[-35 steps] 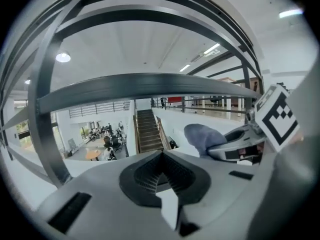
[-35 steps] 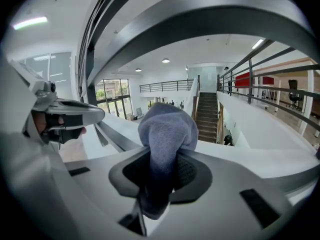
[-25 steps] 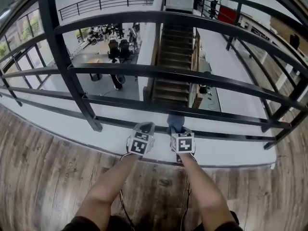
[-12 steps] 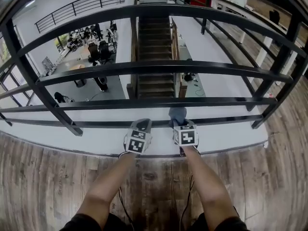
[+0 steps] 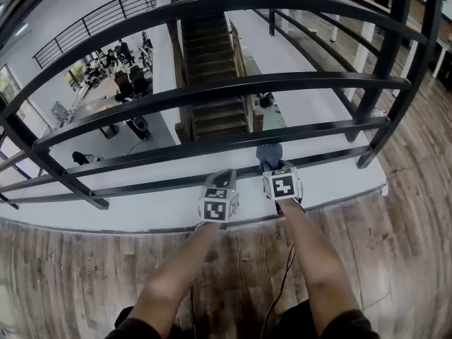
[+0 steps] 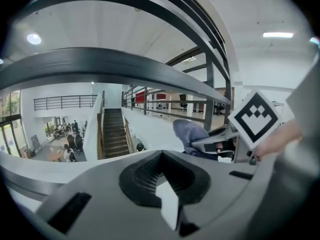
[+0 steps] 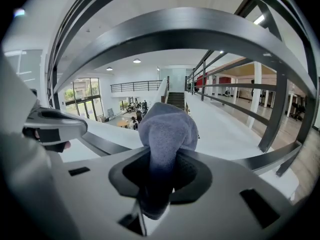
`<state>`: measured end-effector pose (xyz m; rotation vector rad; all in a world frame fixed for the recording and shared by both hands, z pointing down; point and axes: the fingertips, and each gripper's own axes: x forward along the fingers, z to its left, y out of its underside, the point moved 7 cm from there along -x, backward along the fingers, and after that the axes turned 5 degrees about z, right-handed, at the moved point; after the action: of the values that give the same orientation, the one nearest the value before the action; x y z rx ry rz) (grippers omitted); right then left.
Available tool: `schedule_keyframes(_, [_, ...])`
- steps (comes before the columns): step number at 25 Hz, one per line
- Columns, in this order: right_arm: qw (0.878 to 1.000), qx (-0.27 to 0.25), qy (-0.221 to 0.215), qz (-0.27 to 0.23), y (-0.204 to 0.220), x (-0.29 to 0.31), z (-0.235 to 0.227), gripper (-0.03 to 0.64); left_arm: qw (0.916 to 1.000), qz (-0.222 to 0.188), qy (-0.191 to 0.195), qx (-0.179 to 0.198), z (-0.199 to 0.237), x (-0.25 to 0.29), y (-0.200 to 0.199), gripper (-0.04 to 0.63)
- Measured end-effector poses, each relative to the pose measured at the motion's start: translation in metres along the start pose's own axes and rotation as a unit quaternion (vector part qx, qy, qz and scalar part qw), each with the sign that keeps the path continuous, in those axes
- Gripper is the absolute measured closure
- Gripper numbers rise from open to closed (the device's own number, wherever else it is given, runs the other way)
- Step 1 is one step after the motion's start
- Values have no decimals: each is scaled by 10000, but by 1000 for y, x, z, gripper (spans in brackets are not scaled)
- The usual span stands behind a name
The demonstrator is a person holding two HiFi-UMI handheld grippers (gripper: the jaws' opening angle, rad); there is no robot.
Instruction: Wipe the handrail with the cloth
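A black metal handrail (image 5: 212,90) with several horizontal bars runs across the head view. My right gripper (image 5: 280,175) is shut on a grey-blue cloth (image 5: 269,154), which bunches up at the height of the two lowest bars (image 5: 141,186). In the right gripper view the cloth (image 7: 167,129) sticks out of the right gripper (image 7: 152,204), over a low bar (image 7: 102,143). My left gripper (image 5: 220,189) sits just left of it, shut, with nothing in it (image 6: 167,204). From the left gripper view the cloth (image 6: 192,134) shows to the right.
Vertical railing posts stand at the right (image 5: 387,69) and far left (image 5: 56,175). Beyond the bars is a drop to a staircase (image 5: 212,83) and a lower floor with desks and people (image 5: 116,76). I stand on a wooden plank floor (image 5: 395,210).
Both grippers have shifted right along the railing, and the right post has come nearer. The right gripper still holds the cloth at the lower bars.
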<state>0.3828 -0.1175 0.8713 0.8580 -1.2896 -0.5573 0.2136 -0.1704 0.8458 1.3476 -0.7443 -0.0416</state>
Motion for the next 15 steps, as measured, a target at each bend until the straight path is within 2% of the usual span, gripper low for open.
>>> schedule_keyframes(6, [9996, -106, 242, -45, 7, -14, -62, 529, 9997, -80, 218, 41, -58, 33, -27, 594])
schedule_keyframes(15, [9987, -254, 429, -131, 23, -27, -152, 529, 9988, 51, 450, 174, -127, 74, -34, 593])
